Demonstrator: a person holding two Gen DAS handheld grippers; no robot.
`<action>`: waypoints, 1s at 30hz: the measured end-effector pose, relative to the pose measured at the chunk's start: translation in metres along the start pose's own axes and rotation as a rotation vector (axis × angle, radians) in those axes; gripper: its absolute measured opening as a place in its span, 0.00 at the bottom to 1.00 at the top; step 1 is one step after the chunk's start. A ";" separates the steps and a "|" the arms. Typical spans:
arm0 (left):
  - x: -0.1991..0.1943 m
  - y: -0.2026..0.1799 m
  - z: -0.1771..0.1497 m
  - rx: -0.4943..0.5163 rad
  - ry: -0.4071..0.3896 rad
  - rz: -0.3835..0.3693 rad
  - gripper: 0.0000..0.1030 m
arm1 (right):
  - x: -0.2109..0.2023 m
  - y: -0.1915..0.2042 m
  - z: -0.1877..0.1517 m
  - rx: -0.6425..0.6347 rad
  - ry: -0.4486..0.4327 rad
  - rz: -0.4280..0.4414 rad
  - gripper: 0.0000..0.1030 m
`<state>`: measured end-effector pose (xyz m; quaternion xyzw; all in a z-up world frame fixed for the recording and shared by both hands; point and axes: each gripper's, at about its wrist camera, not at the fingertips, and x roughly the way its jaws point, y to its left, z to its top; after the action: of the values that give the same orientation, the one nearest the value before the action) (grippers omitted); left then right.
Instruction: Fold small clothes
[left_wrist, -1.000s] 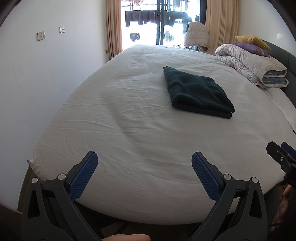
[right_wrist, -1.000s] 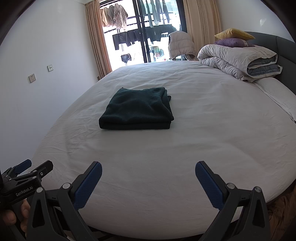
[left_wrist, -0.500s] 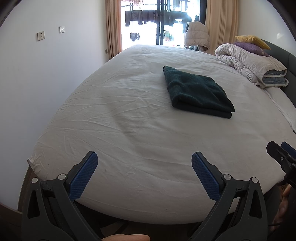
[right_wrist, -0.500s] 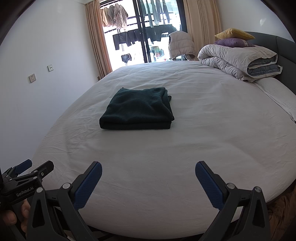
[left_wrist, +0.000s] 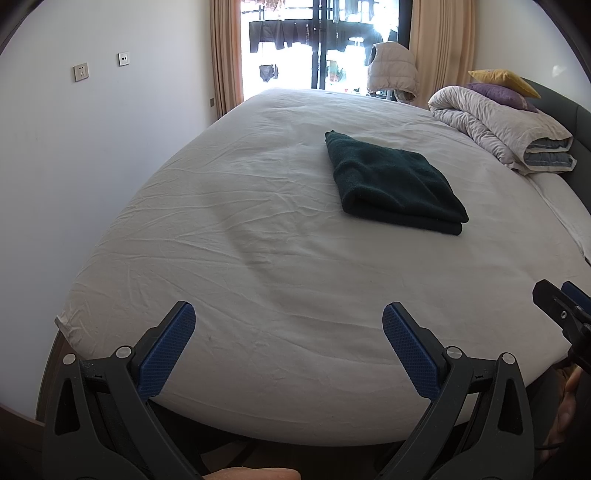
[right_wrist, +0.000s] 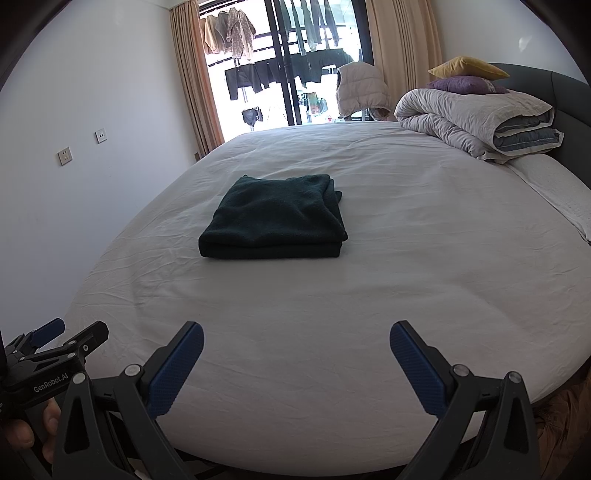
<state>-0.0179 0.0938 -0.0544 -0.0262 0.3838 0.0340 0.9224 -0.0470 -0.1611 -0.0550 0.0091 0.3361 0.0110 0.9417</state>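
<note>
We have the dark green garment (left_wrist: 397, 184) lying folded in a neat rectangle on the white bed (left_wrist: 258, 266), well out from the near edge and roughly mid-bed. In the right wrist view it (right_wrist: 273, 218) sits left of centre, its thick folded edge facing us and looser layers showing at its far right corner.

Both tools hover at the near edge of the bed, well apart from the garment. The left gripper (left_wrist: 288, 347) has its blue fingers (left_wrist: 168, 349) spread wide with nothing between them; the right gripper (right_wrist: 295, 363) is likewise spread wide and empty, its fingers (right_wrist: 177, 369) over bare sheet.

We judge the folding of this piece to be finished or very nearly so. If any touch is left, it is squaring the loose layers at the far right corner. To do that well, we would come in low and level, pinch only the stray layers, not the whole stack, and tuck them in line without dragging the bundle across the sheet, which wrinkles easily.

Both tools point forward over the bed, roughly level and side by side; each one's tip shows at the edge of the other's view. A quilt (right_wrist: 480, 122) with pillows lies rolled at the far right, clear of the work.
</note>
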 end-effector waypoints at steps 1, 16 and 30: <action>0.000 0.000 0.000 0.001 0.000 0.001 1.00 | 0.000 0.000 0.000 0.000 0.000 0.000 1.00; 0.000 0.000 -0.001 0.002 -0.001 -0.003 1.00 | -0.001 0.003 0.000 -0.006 0.001 0.002 1.00; 0.000 0.000 -0.003 0.008 -0.004 0.000 1.00 | -0.001 0.004 0.001 -0.008 0.002 0.002 1.00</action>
<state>-0.0200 0.0937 -0.0560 -0.0226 0.3820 0.0327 0.9233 -0.0474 -0.1568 -0.0540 0.0057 0.3372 0.0135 0.9413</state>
